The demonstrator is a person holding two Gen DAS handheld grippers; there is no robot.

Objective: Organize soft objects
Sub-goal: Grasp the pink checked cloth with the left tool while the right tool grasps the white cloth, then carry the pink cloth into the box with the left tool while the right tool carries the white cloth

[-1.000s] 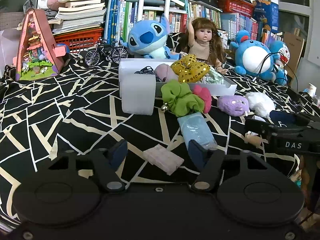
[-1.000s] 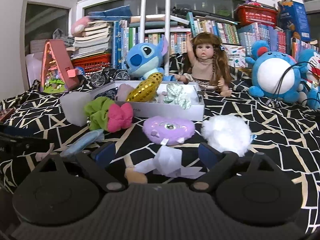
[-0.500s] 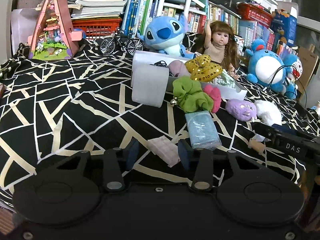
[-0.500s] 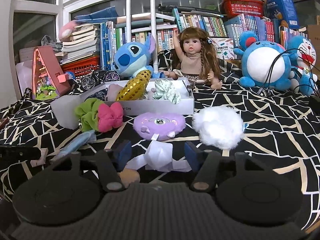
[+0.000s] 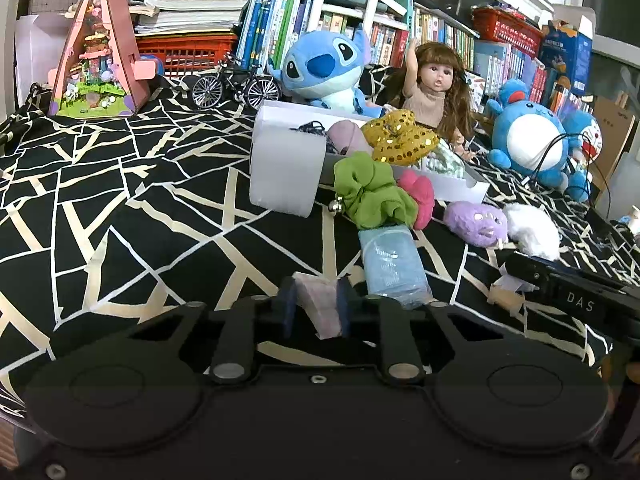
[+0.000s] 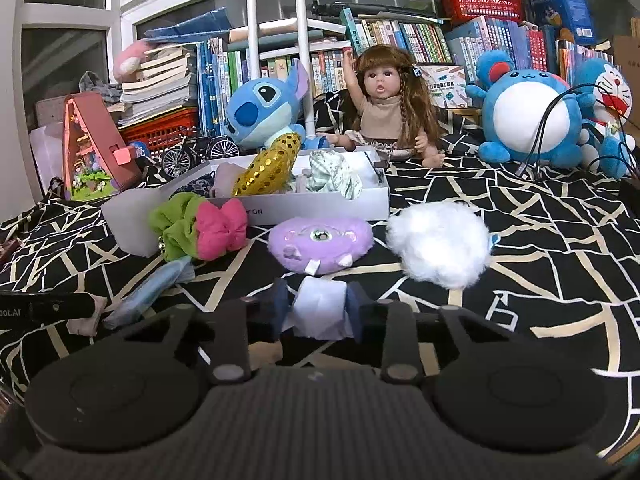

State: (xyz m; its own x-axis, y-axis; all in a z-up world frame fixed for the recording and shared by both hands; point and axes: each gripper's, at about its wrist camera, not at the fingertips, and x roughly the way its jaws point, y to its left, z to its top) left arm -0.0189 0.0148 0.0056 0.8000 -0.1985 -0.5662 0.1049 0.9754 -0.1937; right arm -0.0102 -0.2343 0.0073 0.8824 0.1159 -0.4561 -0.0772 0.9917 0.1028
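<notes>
My left gripper [image 5: 314, 306] is shut on a small pale pink pad [image 5: 320, 304] on the black patterned cloth. My right gripper [image 6: 318, 310] is shut on a white crumpled soft piece [image 6: 320, 312]. Ahead lie a light blue packet [image 5: 394, 266], a green scrunchie [image 5: 370, 192], a pink bow [image 6: 222, 228], a purple plush [image 6: 320, 246] and a white fluffy ball [image 6: 438, 246]. The white box [image 6: 320, 208] behind them holds a gold sequin piece [image 6: 270, 170] and other soft items.
A translucent white cup [image 5: 284, 170] lies left of the box. A Stitch plush [image 5: 320, 70], a doll [image 6: 386, 108], a blue round plush [image 6: 528, 114], a toy bicycle [image 5: 236, 86] and a pink toy house [image 5: 98, 56] stand at the back before bookshelves.
Both grippers have moved forward and closed: the left onto the pink pad, the right onto the white soft piece.
</notes>
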